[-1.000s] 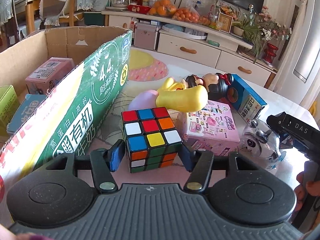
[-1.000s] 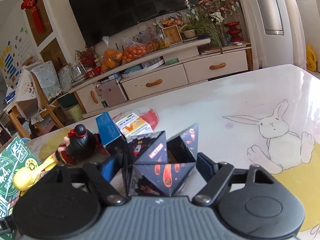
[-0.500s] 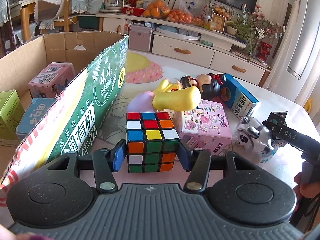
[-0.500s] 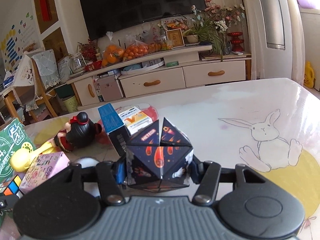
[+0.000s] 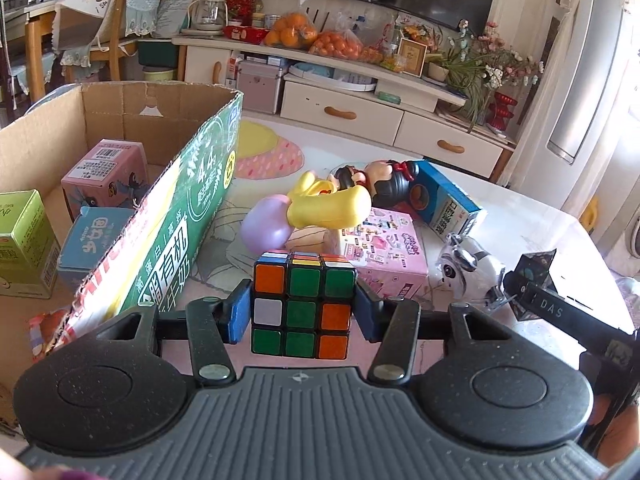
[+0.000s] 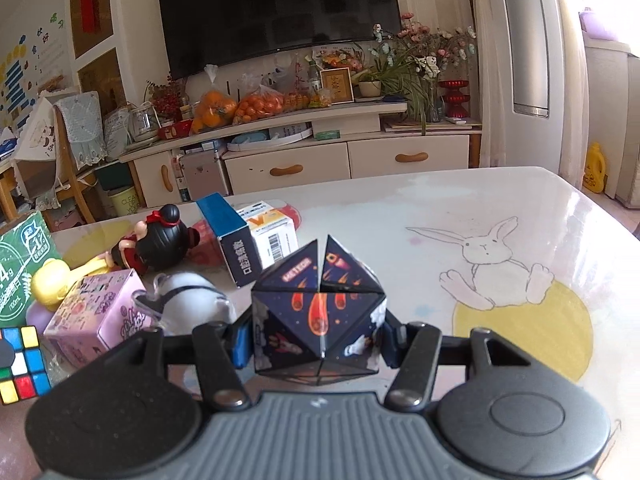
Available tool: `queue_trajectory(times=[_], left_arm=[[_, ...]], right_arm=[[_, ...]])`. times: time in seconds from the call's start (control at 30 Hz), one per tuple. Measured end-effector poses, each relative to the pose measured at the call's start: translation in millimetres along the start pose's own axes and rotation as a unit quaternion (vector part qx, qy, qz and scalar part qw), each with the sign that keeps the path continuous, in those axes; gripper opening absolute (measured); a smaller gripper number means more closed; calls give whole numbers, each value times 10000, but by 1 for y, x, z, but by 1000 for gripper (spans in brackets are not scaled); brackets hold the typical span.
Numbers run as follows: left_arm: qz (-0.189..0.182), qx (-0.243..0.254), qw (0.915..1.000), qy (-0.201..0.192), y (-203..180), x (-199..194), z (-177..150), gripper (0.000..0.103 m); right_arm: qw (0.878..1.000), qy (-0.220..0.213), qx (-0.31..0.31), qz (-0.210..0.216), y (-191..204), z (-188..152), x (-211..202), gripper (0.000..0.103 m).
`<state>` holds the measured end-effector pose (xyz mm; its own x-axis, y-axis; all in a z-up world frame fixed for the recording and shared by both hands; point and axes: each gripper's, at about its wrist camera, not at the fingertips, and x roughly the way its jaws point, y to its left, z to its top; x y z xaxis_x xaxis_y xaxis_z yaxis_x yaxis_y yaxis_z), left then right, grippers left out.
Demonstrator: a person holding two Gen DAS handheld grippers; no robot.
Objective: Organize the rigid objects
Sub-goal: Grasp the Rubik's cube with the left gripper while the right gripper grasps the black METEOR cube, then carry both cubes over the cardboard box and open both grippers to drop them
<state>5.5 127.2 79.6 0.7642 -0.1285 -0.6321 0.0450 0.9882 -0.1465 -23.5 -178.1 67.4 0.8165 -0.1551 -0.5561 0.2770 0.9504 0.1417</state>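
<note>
Cardboard box (image 5: 120, 120): my drop target, already holding cartons.
Left gripper (image 5: 302, 314): I pinched the puzzle cube (image 5: 303, 307).
Right gripper (image 6: 318, 334): clamped the dark folding cube (image 6: 318, 320).
Next: I judged a carry over the box rim.

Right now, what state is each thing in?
left tongs: shut on the puzzle cube
right tongs: shut on the dark folding cube
cardboard box: open on top, cartons inside
doll: lying on its side
blue carton: closed
pink box: closed

Rubik's cube (image 6: 20, 364) cut by left edge; carton (image 5: 24, 248) likewise
</note>
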Motion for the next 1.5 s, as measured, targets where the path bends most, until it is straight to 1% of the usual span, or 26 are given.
queue_trajectory(times=[0.17, 0.33, 0.57, 0.8, 0.9, 1.0, 1.17, 1.3, 1.5], left_arm=[[-158, -58, 9998, -92, 1, -5, 2, 64], [-326, -23, 9990, -294, 1, -14, 3, 64], [-511, 105, 9965, -653, -1, -30, 8, 64], [-681, 98, 9931, -945, 6, -46, 13, 64], [-701, 32, 9918, -1072, 11, -53, 15, 64], [-693, -91, 9907, -1166, 18, -57, 19, 64], [-586, -245, 9888, -1347, 31, -65, 25, 64], [-451, -376, 9885, -1392, 45, -71, 30, 64], [-194, -711, 9868, -1442, 69, -75, 43, 64]], right_arm=[[9998, -30, 78, -168, 0, -6, -12, 58], [9994, -52, 195, -289, 3, -12, -26, 58], [9994, -42, 143, -301, 17, -19, -46, 58], [9998, -101, 33, -158, 37, -21, -66, 58], [9999, -134, -28, -17, 48, -22, -75, 58], [9994, -228, -235, 111, 65, -22, -86, 58], [9962, -410, -580, 508, 102, -17, -102, 58], [9905, -575, -864, 907, 137, -12, -114, 58], [9768, -774, -1337, 1480, 192, -9, -131, 58]])
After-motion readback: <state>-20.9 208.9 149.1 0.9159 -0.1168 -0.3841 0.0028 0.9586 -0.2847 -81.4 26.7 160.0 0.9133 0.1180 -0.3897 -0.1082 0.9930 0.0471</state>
